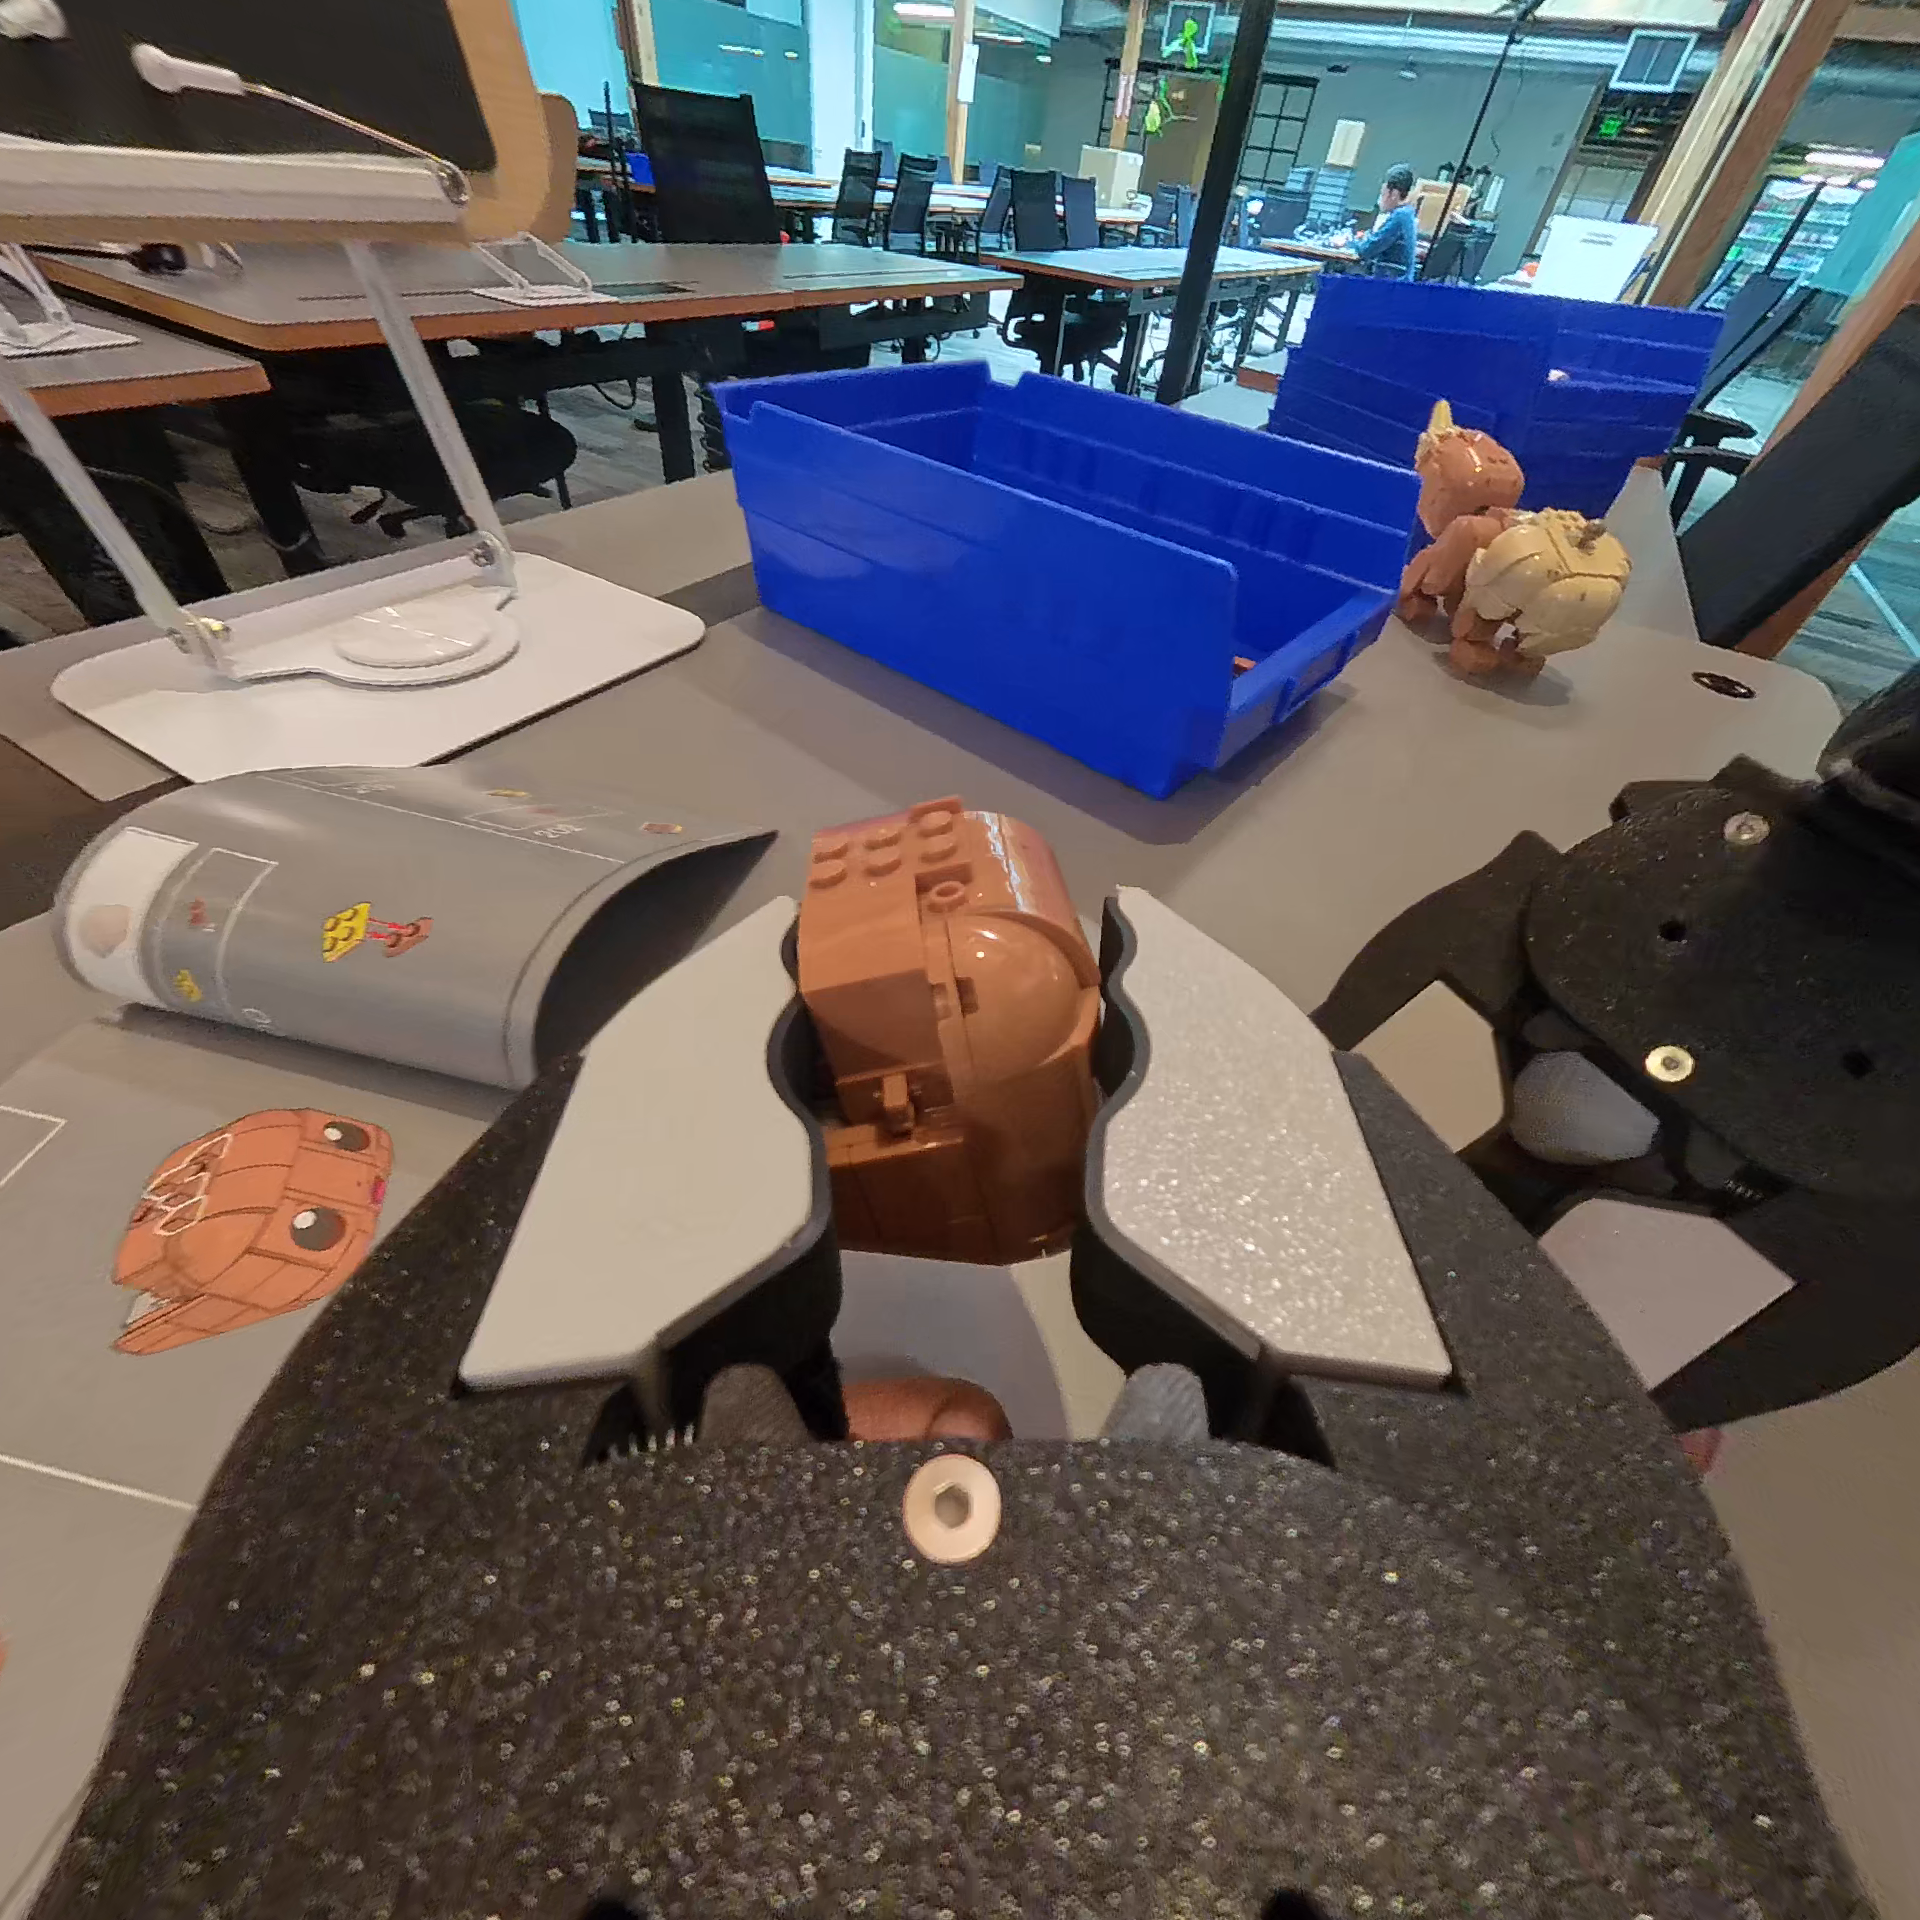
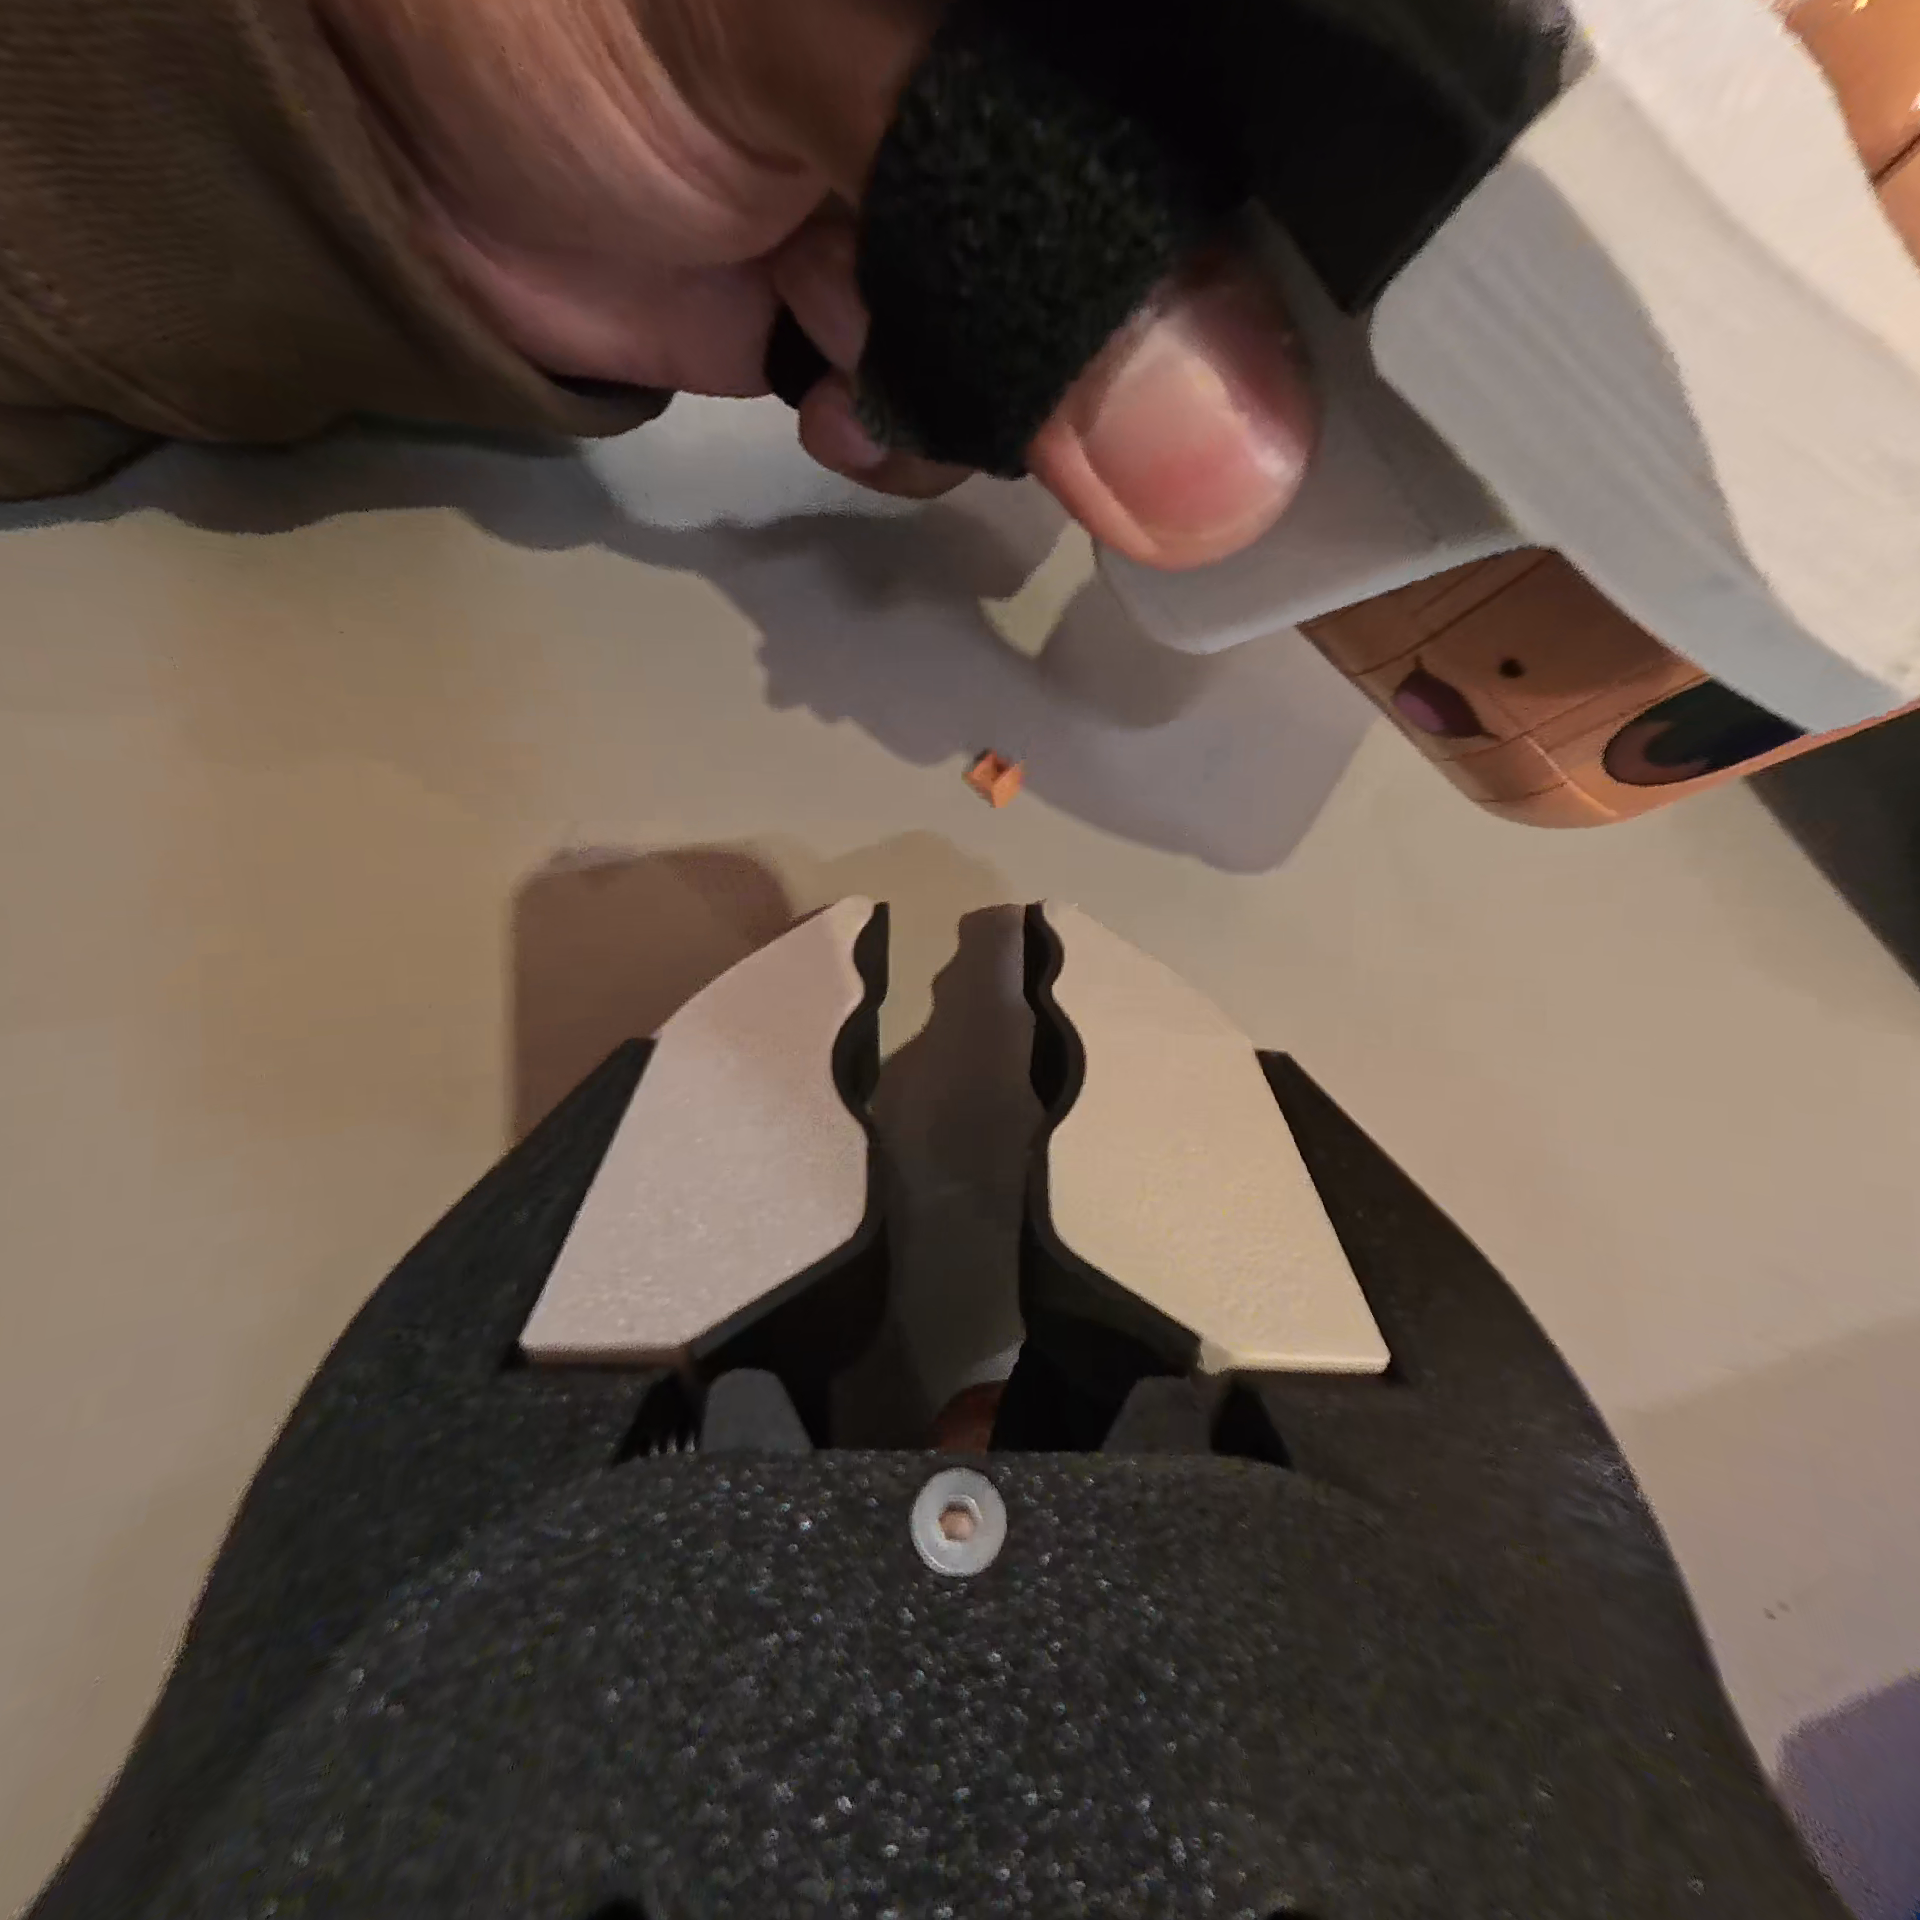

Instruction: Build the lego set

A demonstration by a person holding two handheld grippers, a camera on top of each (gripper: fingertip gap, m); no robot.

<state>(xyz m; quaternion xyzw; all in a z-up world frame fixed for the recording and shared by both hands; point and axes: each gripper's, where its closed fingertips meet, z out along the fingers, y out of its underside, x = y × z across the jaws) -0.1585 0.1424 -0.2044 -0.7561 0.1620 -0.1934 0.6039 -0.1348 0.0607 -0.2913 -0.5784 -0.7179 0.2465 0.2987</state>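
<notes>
Left gripper [image 1: 951,1081] clamped on brown lego head [image 1: 951,1049], grey fingers [image 1: 665,1153] pressed against both its sides; head held clear above the table [image 1: 1455,748], studs up and away from the camera. Seen from the right wrist view, head's printed face [image 2: 1538,717] turned downward toward the table.

Right gripper [image 2: 954,977] pointed down at the table just below the left one, fingers narrow with a slim gap, nothing between them. Small orange piece [image 2: 993,777] lying loose on the table just beyond the tips, untouched. Hand [image 2: 644,208] on the left gripper in view above, thumb [image 2: 1174,436] against its grey finger.

Instruction sheet [image 1: 249,1226] flat at the near left edge of the table, showing a printed picture of the head; curled page [image 1: 343,925] just beyond it.

White stand [image 1: 384,644] at the left edge, farther back. Blue bin [image 1: 1039,582] across mid-table; contents cannot be determined. Built brown figure [image 1: 1465,520] with a tan piece [image 1: 1548,571], upright just right of the bin, near the right edge. Stack of blue bins [image 1: 1507,364] behind it.

Desks and chairs beyond the table; a seated person [image 1: 1387,223] far off.
</notes>
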